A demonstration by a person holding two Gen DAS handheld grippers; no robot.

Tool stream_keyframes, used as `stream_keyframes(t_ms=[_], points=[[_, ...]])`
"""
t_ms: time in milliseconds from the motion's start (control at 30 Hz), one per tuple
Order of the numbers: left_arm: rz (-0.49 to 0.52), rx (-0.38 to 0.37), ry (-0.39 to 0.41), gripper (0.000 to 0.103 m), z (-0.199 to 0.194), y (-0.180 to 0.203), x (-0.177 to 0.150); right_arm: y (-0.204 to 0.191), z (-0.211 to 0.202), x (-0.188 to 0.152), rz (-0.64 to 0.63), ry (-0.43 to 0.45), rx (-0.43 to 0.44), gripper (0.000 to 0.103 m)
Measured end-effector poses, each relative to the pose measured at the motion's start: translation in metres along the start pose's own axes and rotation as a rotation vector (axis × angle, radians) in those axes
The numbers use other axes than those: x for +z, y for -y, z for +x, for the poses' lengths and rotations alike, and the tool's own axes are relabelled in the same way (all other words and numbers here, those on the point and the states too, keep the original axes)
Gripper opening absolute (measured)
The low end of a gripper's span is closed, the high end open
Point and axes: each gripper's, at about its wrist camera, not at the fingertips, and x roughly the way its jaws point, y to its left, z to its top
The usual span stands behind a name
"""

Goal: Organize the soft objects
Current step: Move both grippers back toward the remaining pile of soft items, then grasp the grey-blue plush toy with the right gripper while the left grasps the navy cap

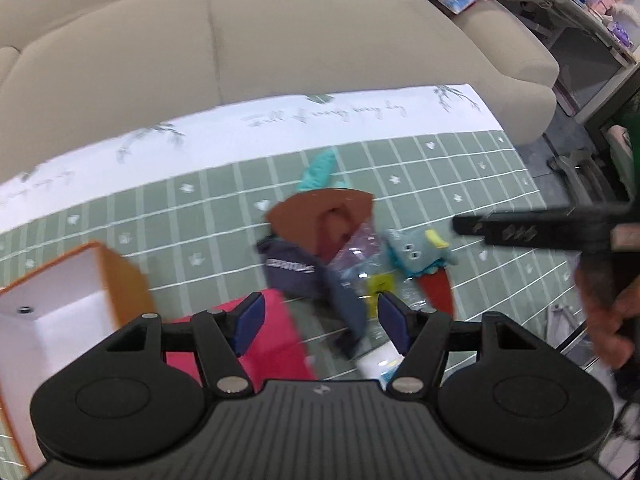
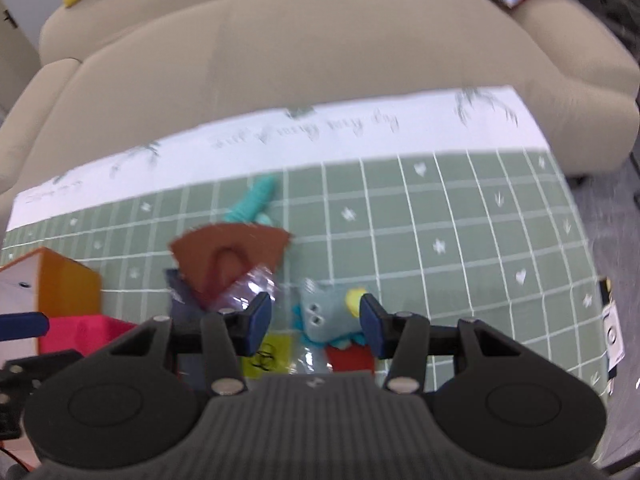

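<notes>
A pile of soft things lies on the green checked mat (image 1: 460,168). It holds a grey-blue plush monster (image 1: 416,250) with a yellow horn, a brown felt piece (image 1: 316,216), a teal knitted piece (image 1: 318,170), a dark navy cloth (image 1: 296,270), a red felt piece (image 1: 438,290) and a clear plastic bag (image 1: 360,258) with a yellow label. My left gripper (image 1: 320,320) is open and empty above the pile's near side. My right gripper (image 2: 316,320) is open and empty, with the plush monster (image 2: 326,312) between its fingers, above it.
An orange box (image 1: 60,300) with a white inside stands at the left, a pink box (image 1: 264,344) next to it. A beige sofa (image 1: 280,40) runs behind the mat, with cushions on it. Shelving stands at the right.
</notes>
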Motion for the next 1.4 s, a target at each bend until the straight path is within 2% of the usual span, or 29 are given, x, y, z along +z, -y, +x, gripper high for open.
stream_keyframes(t_ms=[133,333,533,767,933,1067,1200,1233,1300,1367,1400], points=[[0.012,-0.026,-0.017,0.076,0.026,0.016,0.005,0.014,0.031,-0.008,0.07,0.001,0.017,0.062],[0.032,-0.044,-0.084,0.076,0.069,0.033,0.002,0.023,0.06,-0.021,0.082,-0.028,0.059,0.066],[0.054,-0.032,-0.117,0.076,0.099,0.042,-0.004,0.024,0.082,-0.022,0.058,-0.043,0.045,0.066],[0.054,0.043,-0.098,0.076,0.109,0.044,-0.006,0.021,0.091,-0.025,0.033,-0.023,0.01,0.066],[0.052,0.157,-0.07,0.076,0.112,0.046,-0.007,0.015,0.097,-0.029,0.009,-0.001,-0.023,0.067],[0.062,0.195,-0.061,0.076,0.12,0.05,-0.005,0.015,0.097,-0.033,0.032,0.02,-0.032,0.067],[0.095,0.218,-0.047,0.078,0.125,0.058,-0.005,0.016,0.094,-0.038,0.038,0.036,-0.035,0.065],[0.104,0.215,-0.044,0.074,0.125,0.06,-0.006,0.016,0.094,-0.038,0.035,0.04,-0.036,0.065],[0.106,0.18,-0.071,0.074,0.13,0.061,-0.008,0.015,0.094,-0.04,0.024,0.049,-0.04,0.064],[0.108,0.203,-0.096,0.073,0.139,0.063,-0.01,0.014,0.094,-0.042,0.014,0.057,-0.042,0.063],[0.107,0.216,-0.099,0.069,0.142,0.063,-0.012,0.013,0.094,-0.043,0.013,0.06,-0.043,0.062]])
